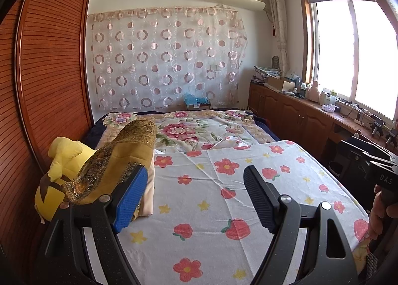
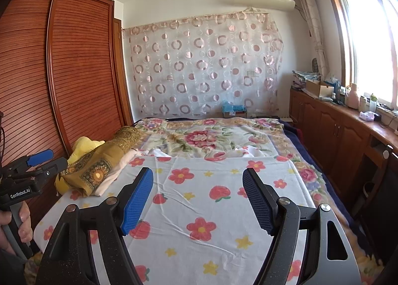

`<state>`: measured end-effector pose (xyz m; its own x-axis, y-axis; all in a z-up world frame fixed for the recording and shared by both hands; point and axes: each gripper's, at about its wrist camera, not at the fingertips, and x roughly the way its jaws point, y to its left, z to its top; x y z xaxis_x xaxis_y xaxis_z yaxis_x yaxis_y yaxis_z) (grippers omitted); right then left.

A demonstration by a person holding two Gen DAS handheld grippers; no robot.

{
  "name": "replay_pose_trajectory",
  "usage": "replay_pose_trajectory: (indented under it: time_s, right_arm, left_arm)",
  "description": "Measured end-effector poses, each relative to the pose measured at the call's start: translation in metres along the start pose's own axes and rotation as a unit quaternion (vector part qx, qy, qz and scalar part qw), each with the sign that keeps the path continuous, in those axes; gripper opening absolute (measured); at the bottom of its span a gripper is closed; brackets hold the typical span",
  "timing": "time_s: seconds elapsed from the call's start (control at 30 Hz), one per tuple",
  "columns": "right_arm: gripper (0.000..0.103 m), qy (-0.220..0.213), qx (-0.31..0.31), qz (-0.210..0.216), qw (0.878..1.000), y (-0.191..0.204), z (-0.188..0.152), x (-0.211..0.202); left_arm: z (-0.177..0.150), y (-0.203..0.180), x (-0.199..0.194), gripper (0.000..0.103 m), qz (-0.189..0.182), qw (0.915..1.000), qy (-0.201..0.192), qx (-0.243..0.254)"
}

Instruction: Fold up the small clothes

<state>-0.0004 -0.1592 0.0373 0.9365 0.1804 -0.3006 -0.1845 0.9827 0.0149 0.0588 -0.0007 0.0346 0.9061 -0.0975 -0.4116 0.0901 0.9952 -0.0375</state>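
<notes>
- Both claws gape, nothing btwn pads: left gripper (image 1: 195, 195) and right gripper (image 2: 197, 201) hover over the flowered sheet (image 1: 223, 200), touching no cloth.
- Clothes to fold: a pile (image 2: 99, 173) at the sheet's left edge, by the yellow plush (image 1: 64, 160) – mustard embroidered piece on top, pale pink one under.
- Next, we reckon: pinch the top piece near one hem w/ left, lift slowly so the pink layer stays put.
- Mustard fabric looks stiff, brocade-like; sheet is thin, creased cotton.
</notes>
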Motion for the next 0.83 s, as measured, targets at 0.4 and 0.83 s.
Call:
replay_pose_trajectory:
  time_s: [0.4, 0.83]
  right_arm:
    - [0.076, -0.002, -0.002, -0.001, 1.000, -0.004, 0.000, -0.002]
    - [0.076, -0.002, -0.001, 0.001, 1.000, -0.006, -0.001, -0.001]
  left_arm:
    - [0.011, 0.001, -0.010, 0.080, 0.001, 1.0000, -0.008, 0.001]
    - [0.009, 0.001, -0.010, 0.080, 0.001, 1.0000, -0.008, 0.000]
